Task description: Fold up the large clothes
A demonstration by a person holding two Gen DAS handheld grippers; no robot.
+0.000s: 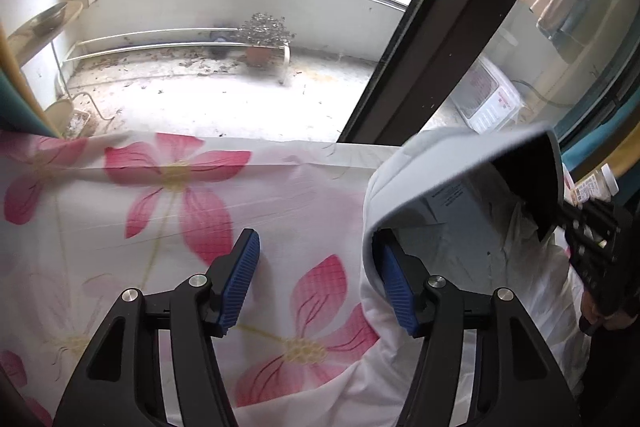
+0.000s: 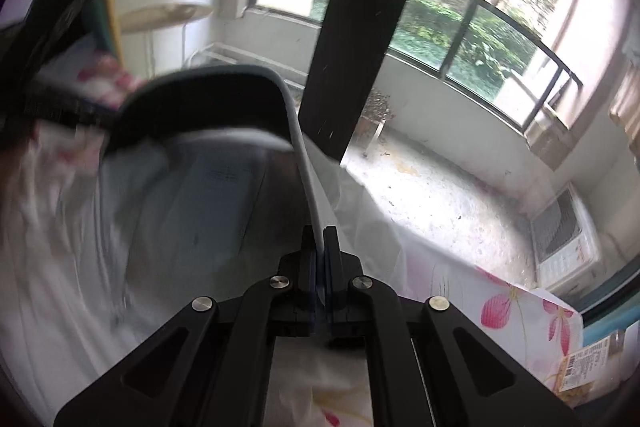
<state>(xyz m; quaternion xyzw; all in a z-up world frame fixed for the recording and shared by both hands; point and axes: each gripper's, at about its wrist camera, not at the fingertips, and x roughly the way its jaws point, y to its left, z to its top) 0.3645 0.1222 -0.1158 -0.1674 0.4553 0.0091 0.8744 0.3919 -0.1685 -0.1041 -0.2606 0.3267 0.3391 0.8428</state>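
Currently right gripper (image 2: 322, 259) jaws clamp garment (image 2: 192, 211); left gripper (image 1: 318, 283) jaws open over floral sheet (image 1: 160, 211)

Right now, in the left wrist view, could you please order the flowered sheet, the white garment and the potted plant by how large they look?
1. flowered sheet
2. white garment, nearer the camera, so unsure against the sheet
3. potted plant, far off
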